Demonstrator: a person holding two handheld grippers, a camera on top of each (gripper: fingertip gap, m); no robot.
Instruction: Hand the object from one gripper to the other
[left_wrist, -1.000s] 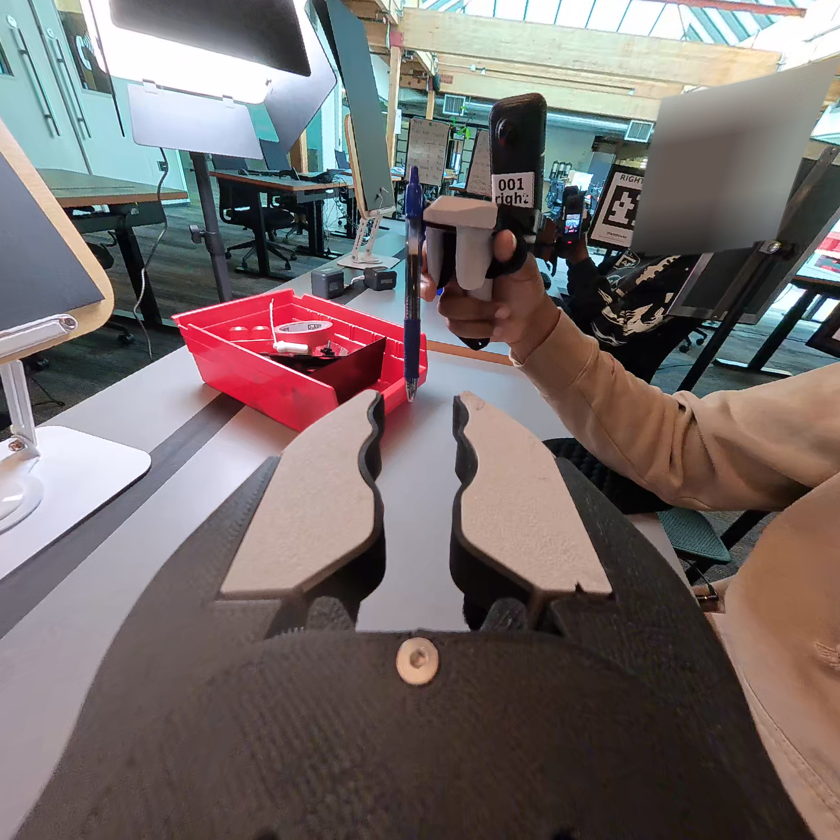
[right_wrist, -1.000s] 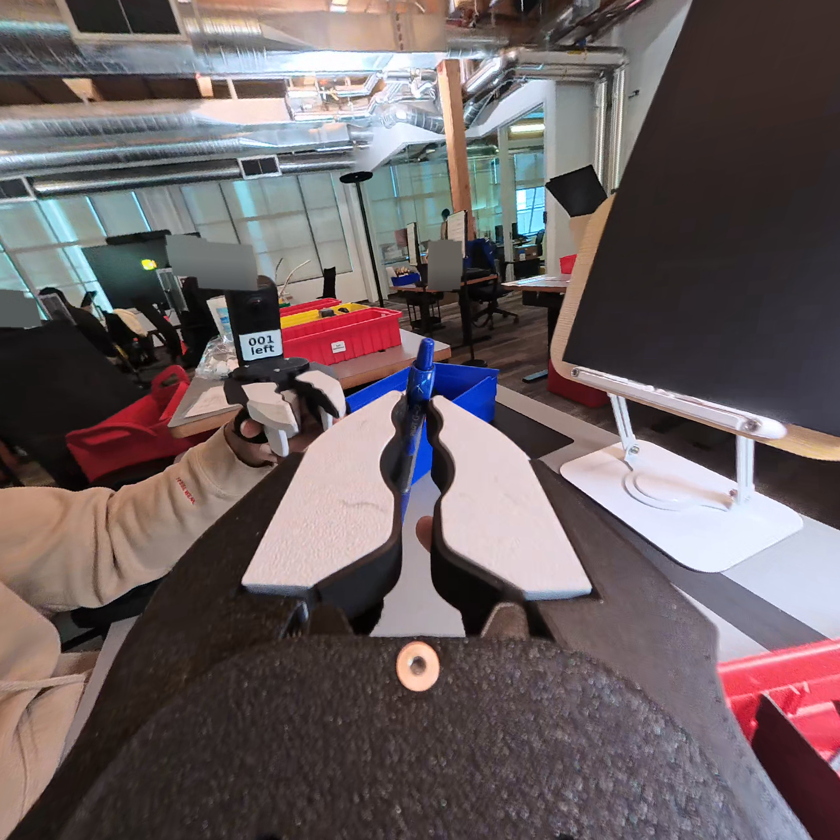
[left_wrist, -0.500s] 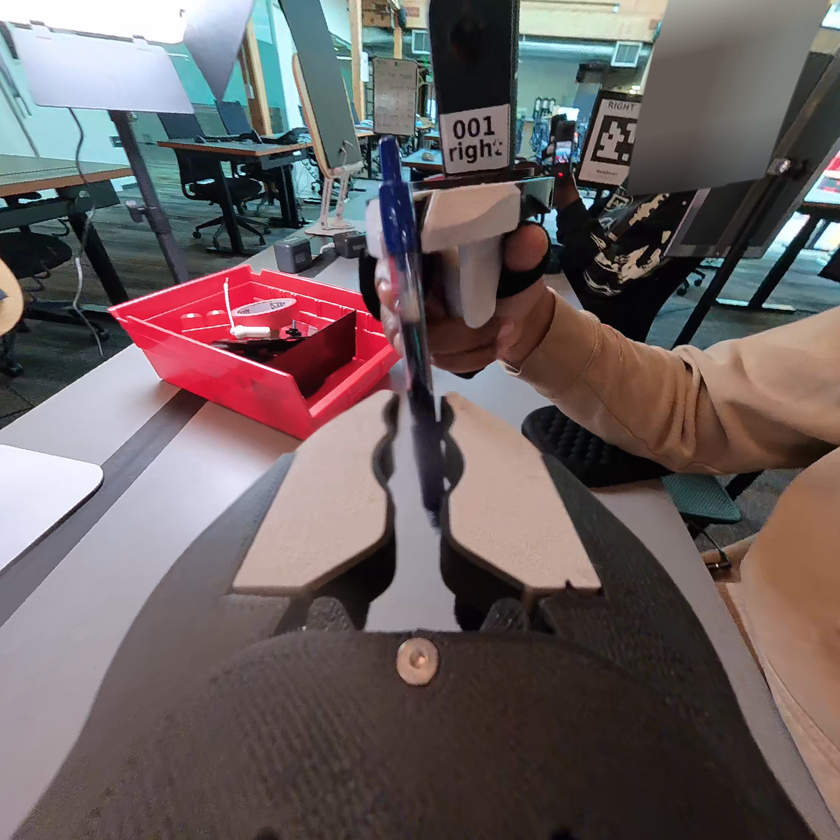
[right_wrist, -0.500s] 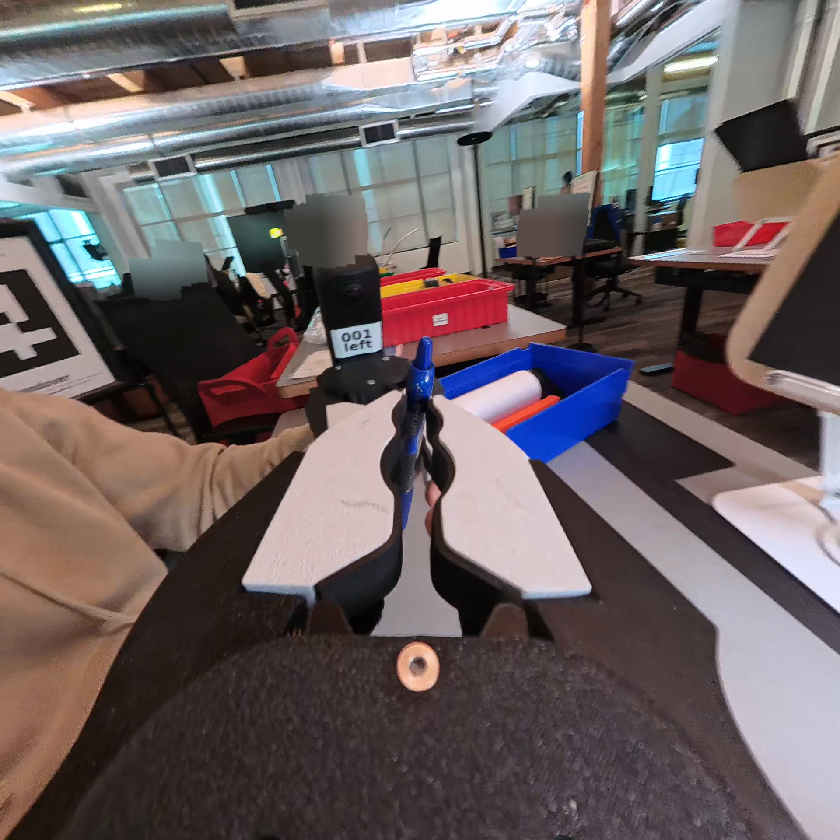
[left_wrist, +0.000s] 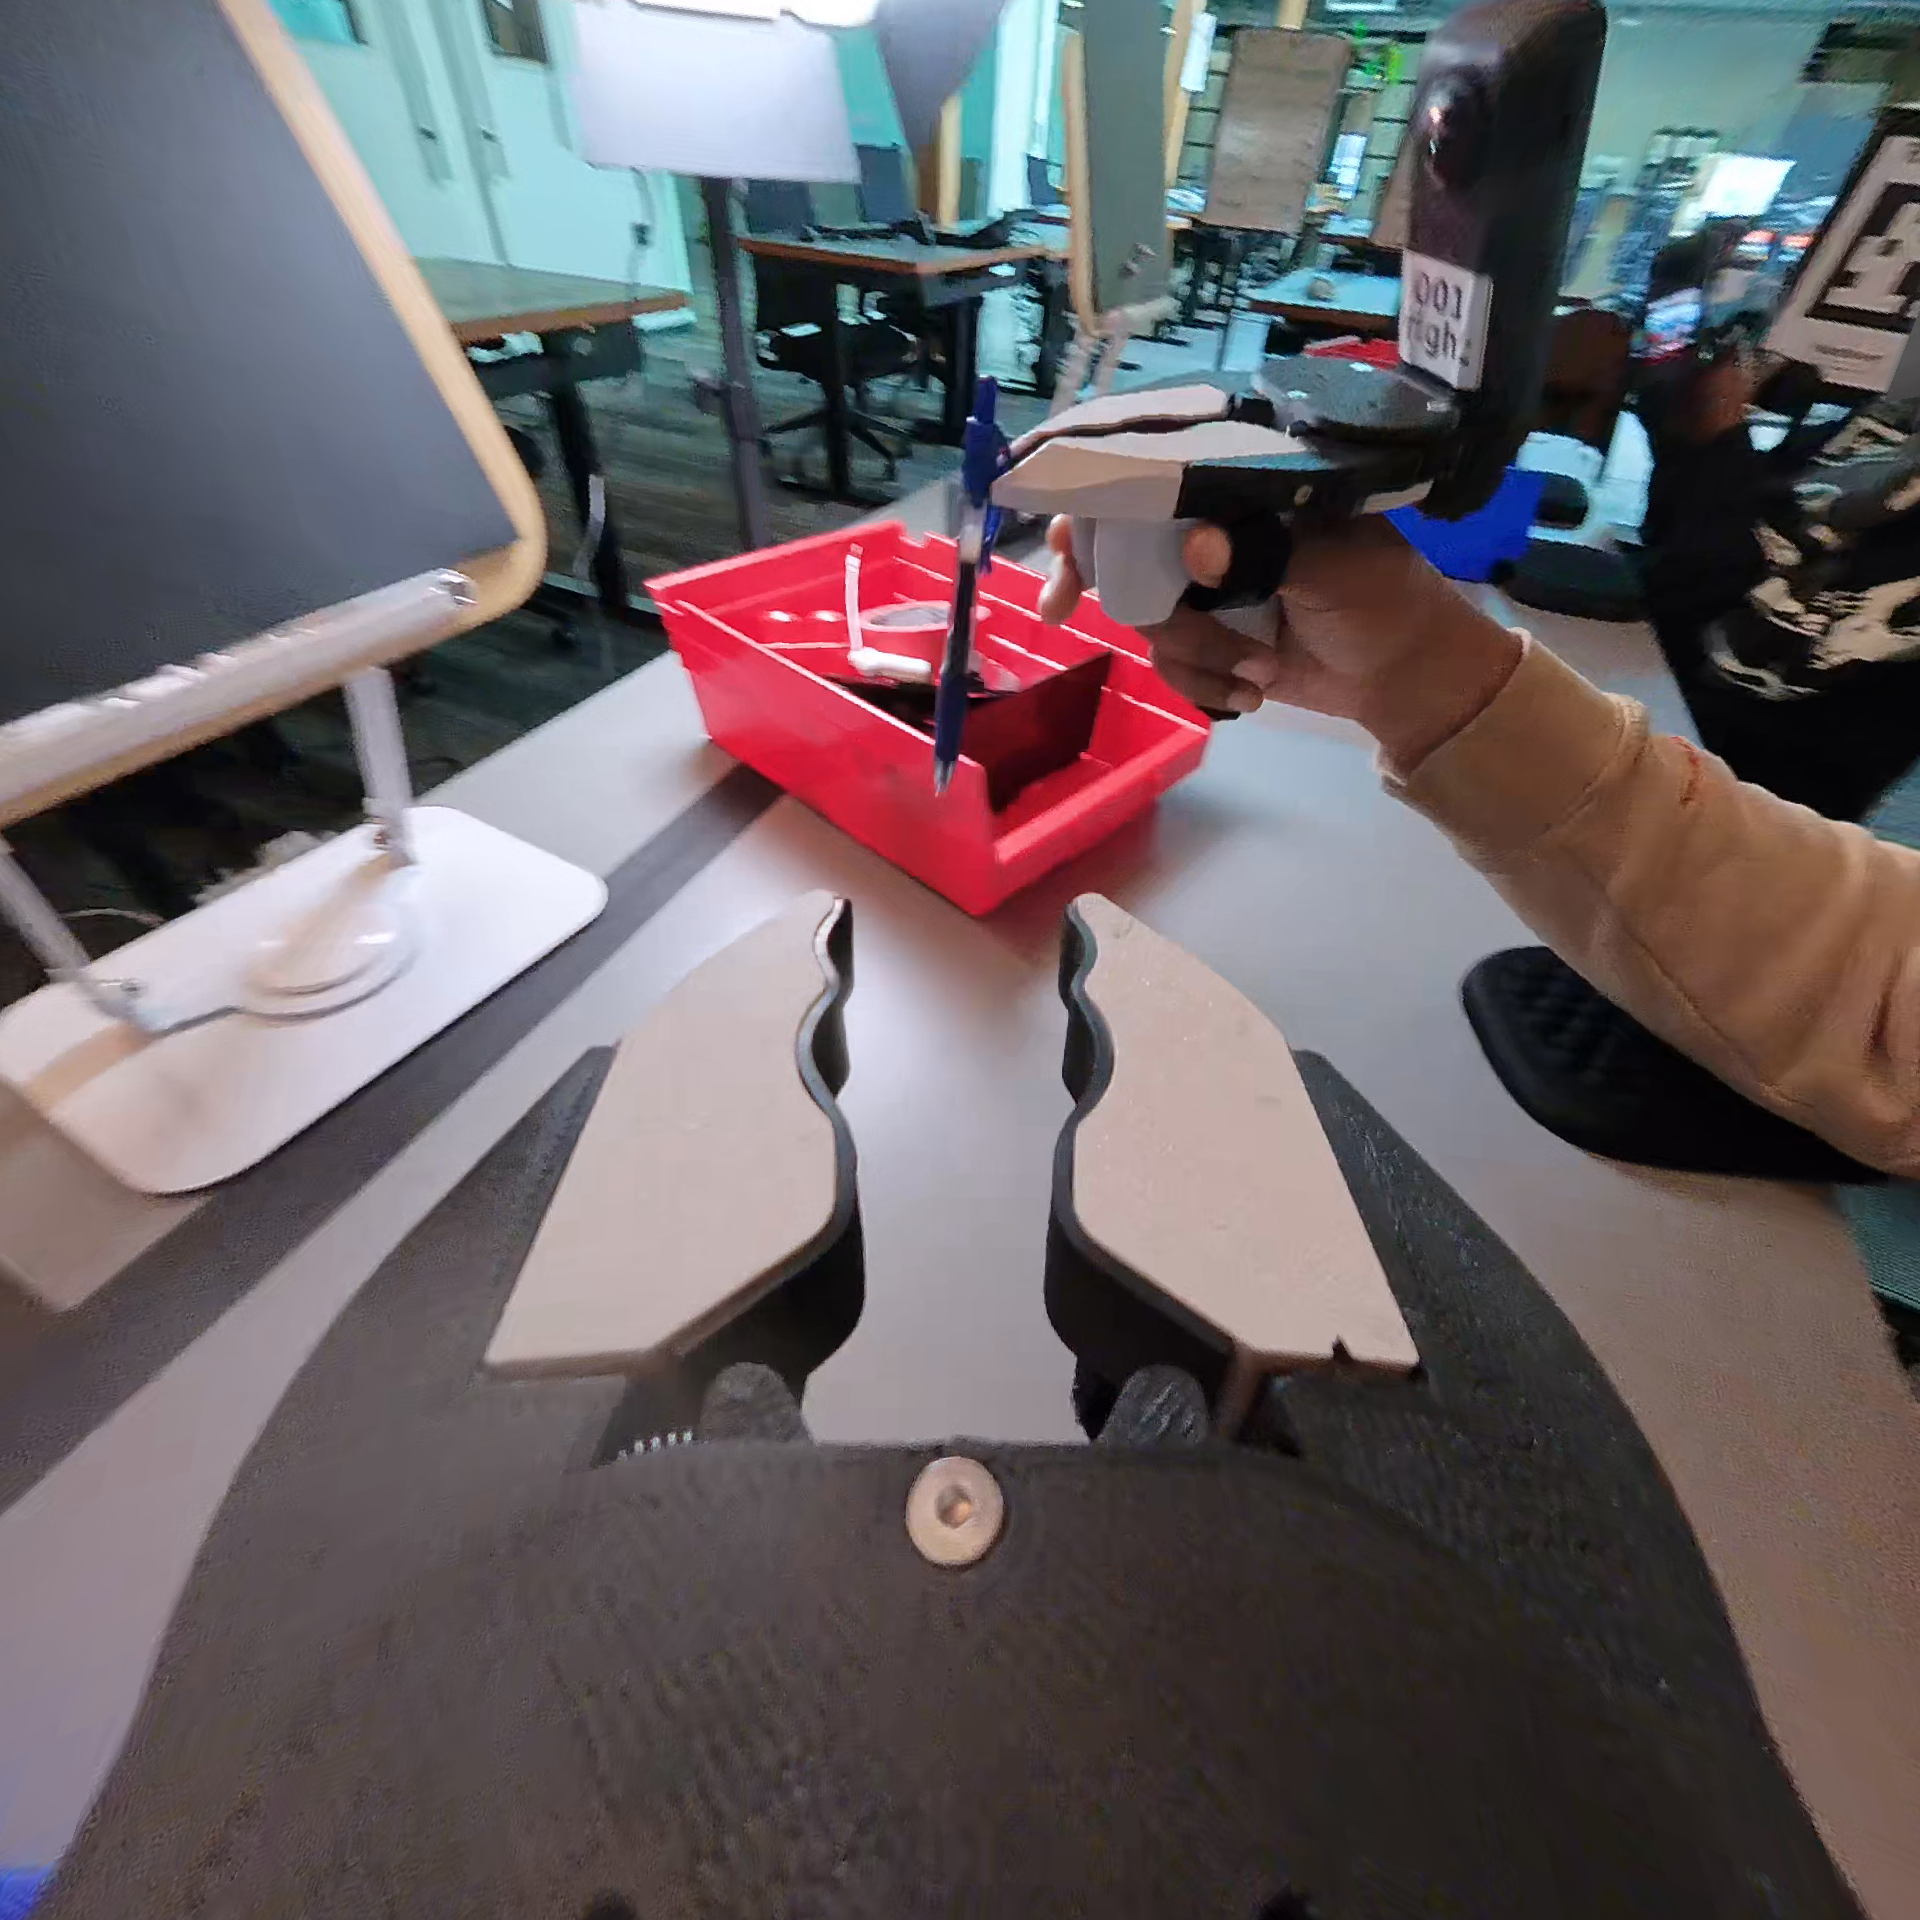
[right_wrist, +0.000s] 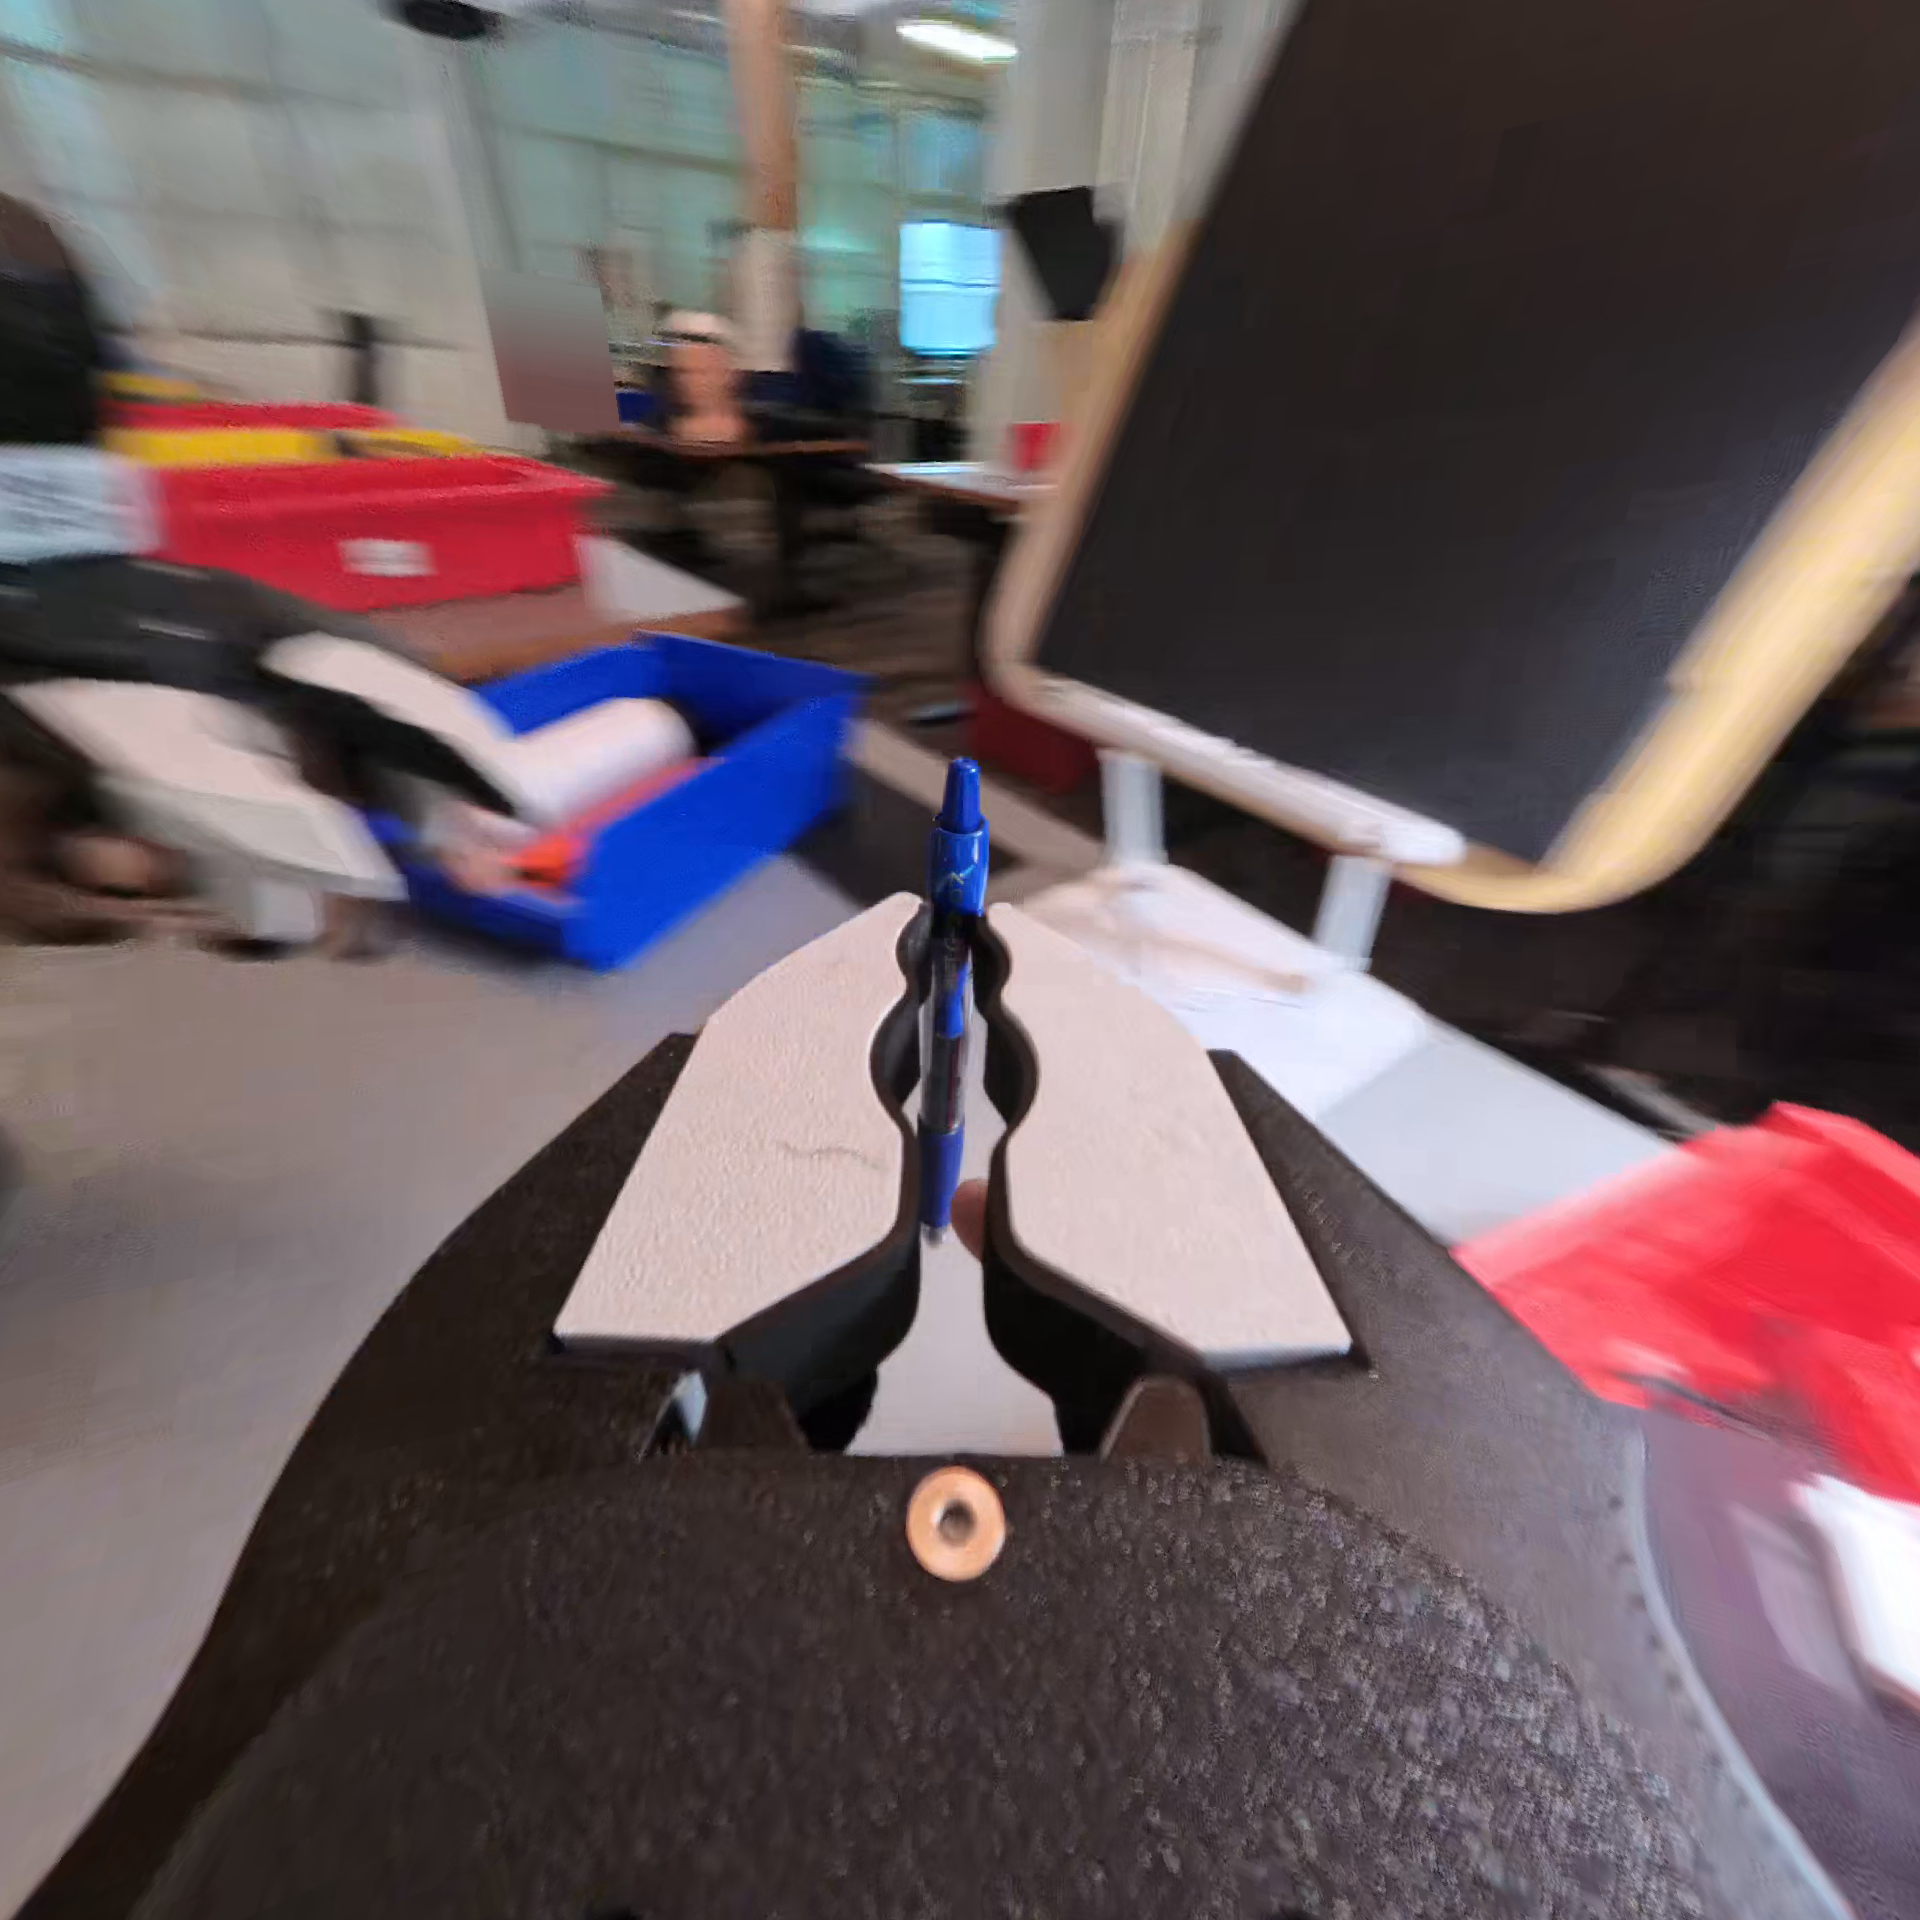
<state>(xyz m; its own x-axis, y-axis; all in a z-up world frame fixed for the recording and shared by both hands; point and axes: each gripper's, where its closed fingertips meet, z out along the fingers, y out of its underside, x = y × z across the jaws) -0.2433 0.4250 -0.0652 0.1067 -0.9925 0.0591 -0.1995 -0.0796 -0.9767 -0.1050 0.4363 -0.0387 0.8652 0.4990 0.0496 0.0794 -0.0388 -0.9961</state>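
A blue pen (right_wrist: 952, 997) stands upright between the tips of my right gripper (right_wrist: 954, 914), which is shut on it. In the left wrist view the pen (left_wrist: 961, 623) hangs tip down from the right gripper (left_wrist: 1013, 462), above the red bin (left_wrist: 914, 769). My left gripper (left_wrist: 954, 914) is open and empty, low over the grey table, well short of the pen. The left gripper also shows blurred at the left of the right wrist view (right_wrist: 312, 748).
The red bin holds a white roll and a black sheet. A black board on a white stand (left_wrist: 260, 977) is at the left. A blue bin (right_wrist: 665, 831) with a white roll sits on the table. A black pad (left_wrist: 1621, 1060) lies at the right edge. Across from one pair of fingers to the other is roughly 15 cm.
The pen was between my left gripper's open fingers half a second ago. Now the two grippers have drawn apart; the right one still holds the pen, now over the red bin. The left stayed open.
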